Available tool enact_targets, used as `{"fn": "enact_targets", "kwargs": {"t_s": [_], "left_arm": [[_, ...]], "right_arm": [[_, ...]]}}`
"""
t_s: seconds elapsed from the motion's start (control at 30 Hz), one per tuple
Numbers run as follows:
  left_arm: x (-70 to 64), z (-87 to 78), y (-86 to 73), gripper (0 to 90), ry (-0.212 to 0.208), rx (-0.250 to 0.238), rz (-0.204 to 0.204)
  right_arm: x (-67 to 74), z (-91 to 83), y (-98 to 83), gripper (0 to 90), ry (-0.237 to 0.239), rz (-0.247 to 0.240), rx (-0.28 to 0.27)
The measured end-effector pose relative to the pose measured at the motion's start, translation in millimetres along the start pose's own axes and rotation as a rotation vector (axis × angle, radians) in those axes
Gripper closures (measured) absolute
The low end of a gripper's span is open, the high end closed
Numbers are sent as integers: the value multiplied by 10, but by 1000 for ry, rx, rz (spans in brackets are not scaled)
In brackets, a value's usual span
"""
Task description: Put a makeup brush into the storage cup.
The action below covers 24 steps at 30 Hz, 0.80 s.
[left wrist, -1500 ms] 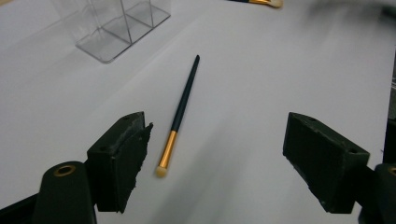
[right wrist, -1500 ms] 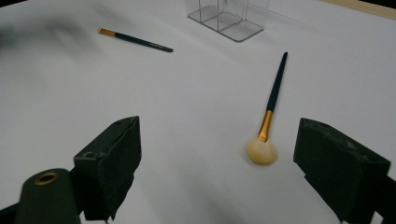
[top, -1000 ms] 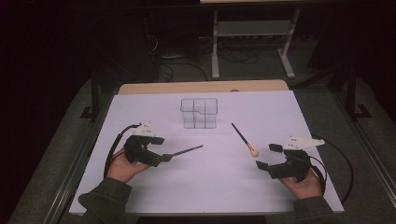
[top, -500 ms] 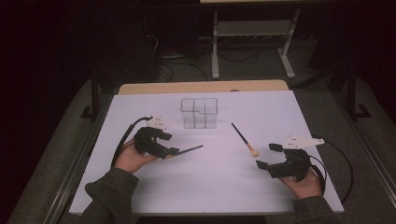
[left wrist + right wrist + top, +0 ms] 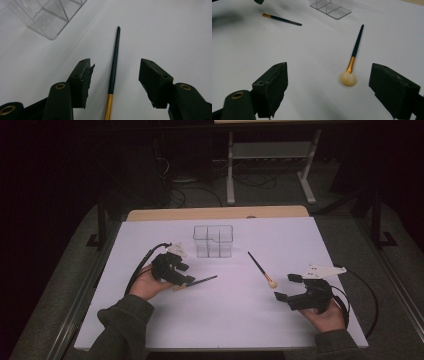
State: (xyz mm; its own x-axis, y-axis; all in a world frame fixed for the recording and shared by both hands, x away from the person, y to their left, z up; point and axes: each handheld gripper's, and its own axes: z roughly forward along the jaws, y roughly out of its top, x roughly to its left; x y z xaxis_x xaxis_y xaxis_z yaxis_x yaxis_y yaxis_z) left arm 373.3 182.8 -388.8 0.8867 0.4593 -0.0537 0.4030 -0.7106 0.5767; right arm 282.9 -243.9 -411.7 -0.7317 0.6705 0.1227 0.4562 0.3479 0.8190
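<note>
A thin brush with a dark handle and gold ferrule lies on the white table. My left gripper is over its ferrule end. In the left gripper view the handle runs between the jaws of my left gripper. The jaws have just been closing, and a gap remains between each pad and the handle. A fan brush with a pale head lies at centre right. My right gripper rests open just short of it, and in its own view my right gripper has the fan brush lying ahead.
A clear plastic organizer with compartments stands at the table's far middle, close to the thin brush's tip. Cables trail from both grippers. A wooden strip borders the far edge, with dark floor and a metal stand beyond.
My left hand has moved forward and right over the thin brush, and its jaws have narrowed around the handle. The right hand and both brushes have stayed put.
</note>
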Motion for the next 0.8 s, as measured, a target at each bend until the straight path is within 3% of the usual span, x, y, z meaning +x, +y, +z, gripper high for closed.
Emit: {"fn": "enact_targets", "kwargs": {"t_s": [0.27,0.3,0.8], "left_arm": [[59,108,14,489,-6,49,13],[54,149,14,498,-7,47,-8],[85,333,11,632,-26,128,-2]], "right_arm": [[-11,-7,-2,146,2,5,-4],[-12,-7,-2,146,3,4,-4],[-29,-23,-3,146,2,0,0]]}}
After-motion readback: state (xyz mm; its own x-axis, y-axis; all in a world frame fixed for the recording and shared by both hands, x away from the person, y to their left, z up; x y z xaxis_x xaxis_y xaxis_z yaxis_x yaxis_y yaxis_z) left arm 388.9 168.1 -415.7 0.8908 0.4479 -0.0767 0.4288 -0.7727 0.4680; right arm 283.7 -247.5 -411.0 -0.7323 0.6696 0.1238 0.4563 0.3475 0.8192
